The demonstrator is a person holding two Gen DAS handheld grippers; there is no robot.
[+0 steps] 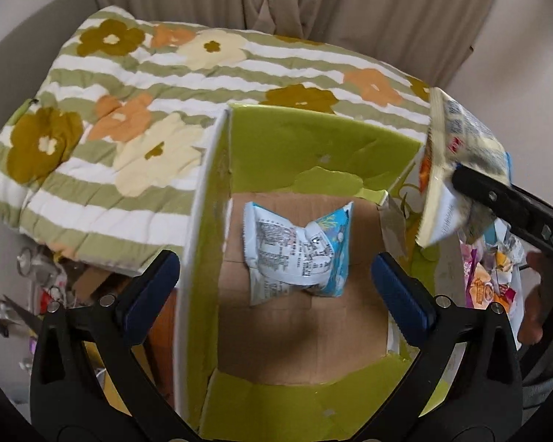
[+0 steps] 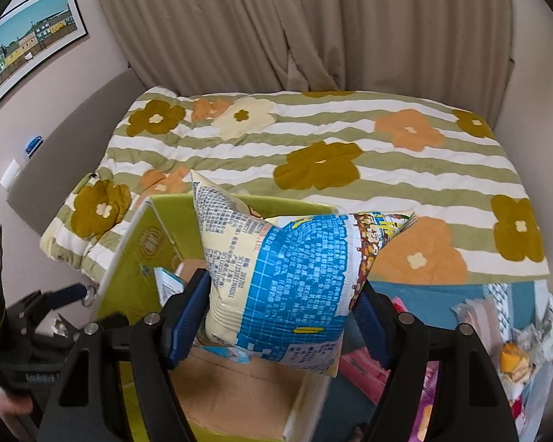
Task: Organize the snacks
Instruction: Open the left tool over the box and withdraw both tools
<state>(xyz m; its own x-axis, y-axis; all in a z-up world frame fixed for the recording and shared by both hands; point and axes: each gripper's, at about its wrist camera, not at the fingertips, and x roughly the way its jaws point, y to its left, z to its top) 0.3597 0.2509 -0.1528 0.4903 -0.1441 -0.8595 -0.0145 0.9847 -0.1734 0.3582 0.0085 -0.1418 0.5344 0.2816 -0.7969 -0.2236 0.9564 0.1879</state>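
Above the green box (image 2: 143, 246), a cream-and-blue snack bag (image 2: 276, 287) is clamped by the right gripper (image 2: 282, 326), long axis pointing away; one crumpled blue packet (image 1: 295, 254) is contained below the wide-spread left gripper (image 1: 276, 287).

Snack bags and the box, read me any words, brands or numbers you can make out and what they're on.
No text can be read reliably.
Blue and white bag in the green box: dense black print, too small.
Yellow and blue bag held by the right gripper: blocks of print, blurred.
Round emblem on the box wall: unreadable.
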